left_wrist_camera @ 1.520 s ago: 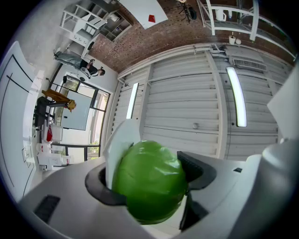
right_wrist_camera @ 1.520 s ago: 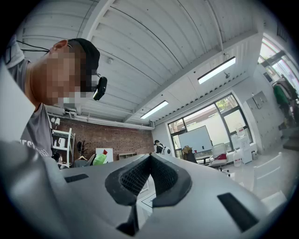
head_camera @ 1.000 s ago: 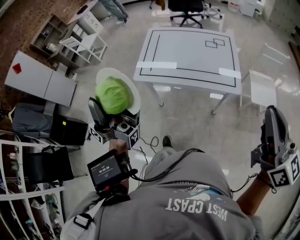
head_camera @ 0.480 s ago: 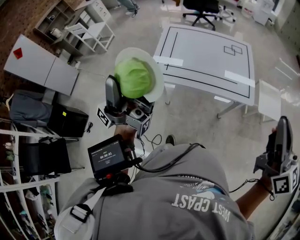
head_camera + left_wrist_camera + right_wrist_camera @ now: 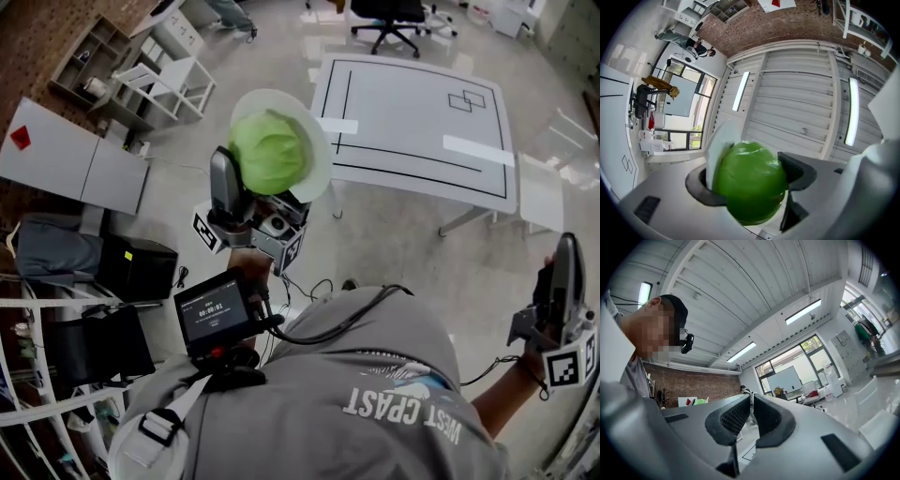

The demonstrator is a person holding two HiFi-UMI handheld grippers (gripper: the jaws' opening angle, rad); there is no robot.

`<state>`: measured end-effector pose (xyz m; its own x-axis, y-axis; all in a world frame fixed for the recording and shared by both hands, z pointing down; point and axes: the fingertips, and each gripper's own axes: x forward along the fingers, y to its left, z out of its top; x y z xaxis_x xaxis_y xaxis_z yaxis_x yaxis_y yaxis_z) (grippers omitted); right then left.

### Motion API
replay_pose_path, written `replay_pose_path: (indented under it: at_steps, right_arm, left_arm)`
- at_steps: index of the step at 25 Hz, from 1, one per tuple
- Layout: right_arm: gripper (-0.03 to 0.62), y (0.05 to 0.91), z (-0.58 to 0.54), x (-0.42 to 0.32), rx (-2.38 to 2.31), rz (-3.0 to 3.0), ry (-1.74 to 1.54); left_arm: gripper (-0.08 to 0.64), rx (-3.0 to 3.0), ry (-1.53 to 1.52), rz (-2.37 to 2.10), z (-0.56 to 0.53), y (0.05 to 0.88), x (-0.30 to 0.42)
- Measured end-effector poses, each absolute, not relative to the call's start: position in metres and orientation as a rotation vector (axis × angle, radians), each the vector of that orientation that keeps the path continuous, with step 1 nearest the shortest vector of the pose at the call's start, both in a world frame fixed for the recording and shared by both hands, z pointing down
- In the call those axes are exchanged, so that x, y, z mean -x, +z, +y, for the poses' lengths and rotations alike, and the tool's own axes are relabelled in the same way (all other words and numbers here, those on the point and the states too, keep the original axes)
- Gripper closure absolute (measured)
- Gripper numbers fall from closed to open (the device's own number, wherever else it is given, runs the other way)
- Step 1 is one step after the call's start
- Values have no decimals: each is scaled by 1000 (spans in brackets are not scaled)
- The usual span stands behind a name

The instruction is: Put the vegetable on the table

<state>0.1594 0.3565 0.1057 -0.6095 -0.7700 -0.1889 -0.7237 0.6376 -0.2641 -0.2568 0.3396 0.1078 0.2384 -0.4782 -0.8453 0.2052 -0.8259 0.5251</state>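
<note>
The green round vegetable (image 5: 270,150) is held up in the air by the left gripper (image 5: 257,199), at the left of the scene. It is not on the table (image 5: 412,112); it is seen over the grey floor (image 5: 394,234), just beside the table's near left corner. The jaws of the left gripper are spread wide and are clenched on the vegetable from both sides. A white plate (image 5: 317,141) is pressed against the vegetable, and in the left gripper view its thin edge is seen between the vegetable and one jaw. In the head view the plate's rim overlaps the left edge of the table.

The table is white, with black lines drawn on it and two strips of white tape (image 5: 478,150) laid across its edges.

The right gripper (image 5: 565,281) is held at the near right, well apart from the table. Its jaws are closed together and nothing is grasped between them.

A small screen (image 5: 214,314) is worn on the person's left arm. A black office chair (image 5: 389,14) is seen beyond the far side of the table, and open shelves (image 5: 94,66) are placed at the far left.
</note>
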Motion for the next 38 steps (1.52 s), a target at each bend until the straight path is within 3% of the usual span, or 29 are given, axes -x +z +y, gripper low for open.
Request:
replay_pose_path:
  at_steps: [13,38]
  right_arm:
    - [583,118,300,-131,1195,2667,-275]
    - [583,153,144,-267,938,2765,-492]
  left_arm:
    - [221,-1927,-1652,-292,301,121,279]
    - [221,-1916,-1757,-477,203,139,129]
